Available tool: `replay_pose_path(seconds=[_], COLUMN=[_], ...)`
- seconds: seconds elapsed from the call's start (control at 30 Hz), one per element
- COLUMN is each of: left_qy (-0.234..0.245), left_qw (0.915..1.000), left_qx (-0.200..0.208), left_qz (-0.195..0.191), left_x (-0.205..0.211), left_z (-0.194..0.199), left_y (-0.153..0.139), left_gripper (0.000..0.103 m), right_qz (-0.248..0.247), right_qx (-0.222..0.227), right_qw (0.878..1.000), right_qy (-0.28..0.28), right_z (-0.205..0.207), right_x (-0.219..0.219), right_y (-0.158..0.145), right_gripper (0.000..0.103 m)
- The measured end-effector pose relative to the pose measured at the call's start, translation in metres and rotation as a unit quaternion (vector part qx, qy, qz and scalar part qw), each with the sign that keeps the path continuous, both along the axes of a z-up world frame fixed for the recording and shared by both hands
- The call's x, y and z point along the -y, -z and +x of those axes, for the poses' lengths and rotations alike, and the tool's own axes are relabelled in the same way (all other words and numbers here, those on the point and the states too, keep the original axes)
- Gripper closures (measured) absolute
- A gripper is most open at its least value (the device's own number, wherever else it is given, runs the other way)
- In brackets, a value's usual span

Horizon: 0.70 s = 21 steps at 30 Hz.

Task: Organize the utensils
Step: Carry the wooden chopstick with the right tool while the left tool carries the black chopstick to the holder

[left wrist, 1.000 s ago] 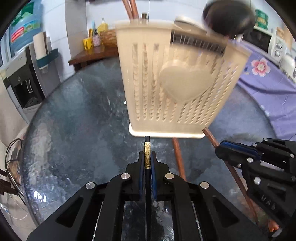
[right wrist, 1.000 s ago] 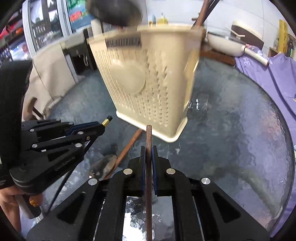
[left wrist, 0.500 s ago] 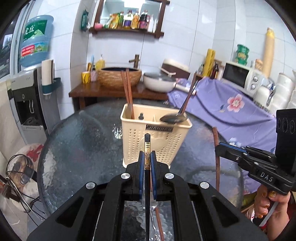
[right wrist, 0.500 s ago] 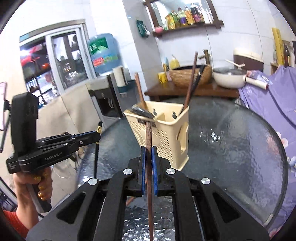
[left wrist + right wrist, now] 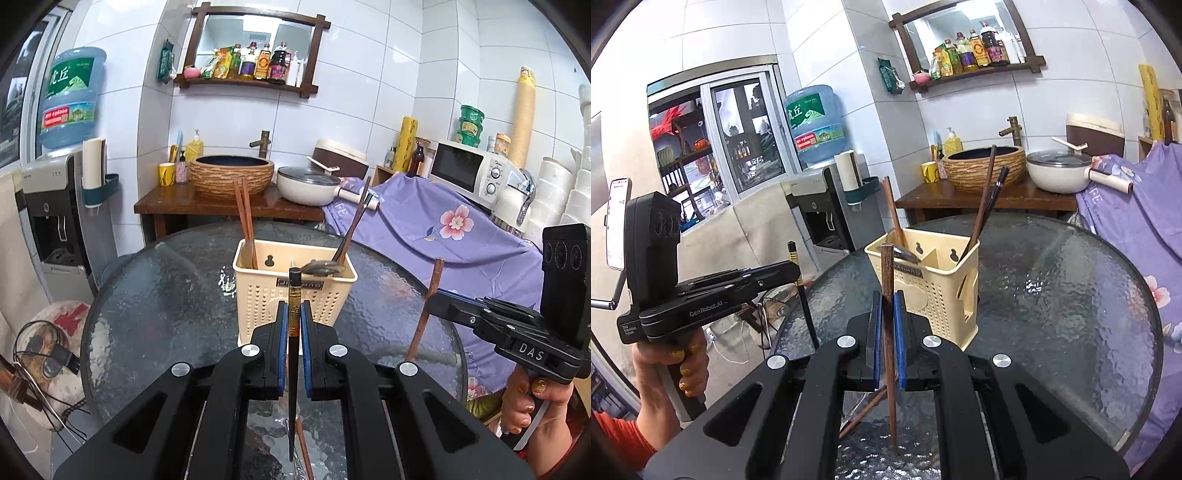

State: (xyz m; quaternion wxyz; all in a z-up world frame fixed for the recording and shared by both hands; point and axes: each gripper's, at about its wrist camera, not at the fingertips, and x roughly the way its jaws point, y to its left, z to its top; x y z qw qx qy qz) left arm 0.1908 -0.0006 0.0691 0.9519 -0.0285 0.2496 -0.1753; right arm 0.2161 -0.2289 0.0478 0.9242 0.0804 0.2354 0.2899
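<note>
The left hand-held black two-finger gripper (image 5: 291, 325), with blue pads on its fingers, is closed tight on a slim black chopstick with a gold band near its top (image 5: 294, 291), which stands upright between the pads, its top end rising above them and its lower end hanging below the gripper. The right hand-held black gripper (image 5: 887, 317) is likewise clamped on a reddish-brown wooden chopstick (image 5: 887, 280), also held upright. Both grippers are raised above a round table with a dark, rippled glass top (image 5: 1071, 295). Near the middle of that table stands a cream plastic utensil holder with perforated walls and a divider inside (image 5: 295, 291). In one compartment, two reddish-brown chopsticks (image 5: 245, 221) lean against its rim. In the other compartment, dark long-handled utensils (image 5: 354, 225) lean outward, and a grey metal spoon bowl (image 5: 321, 267) rests at the rim. From the left wrist view, the right gripper appears at the right edge, gripped by a hand with gold-painted nails (image 5: 524, 402). On the glass below the grippers, another brown stick (image 5: 864, 413) lies flat. Behind the table are a purple floral cloth (image 5: 443, 236) and a wooden counter with a woven basin (image 5: 231, 177).
</note>
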Motion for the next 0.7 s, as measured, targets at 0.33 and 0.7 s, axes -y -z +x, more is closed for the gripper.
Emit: replay_pose_path(seconds=[0.33,0.7], left_qy=[0.006,-0.008], left_qw=[0.9998,0.9972], left_qx=[0.018,0.075], left_qz=[0.008,0.002], left_x=[0.003,-0.004], left_z=[0.006,0.034], left_y=[-0.021,-0.115], left_gripper=[0.096,0.096], right_qz=[-0.001,0.000], right_qx=[0.021,0.064], right_qw=[1.000,0.998], right_qy=[-0.008,-0.004], right_z=[0.003,0.030], right_x=[-0.006,0.001], right_y=[-0.022,-0.113], right_gripper=[0.096,0.096])
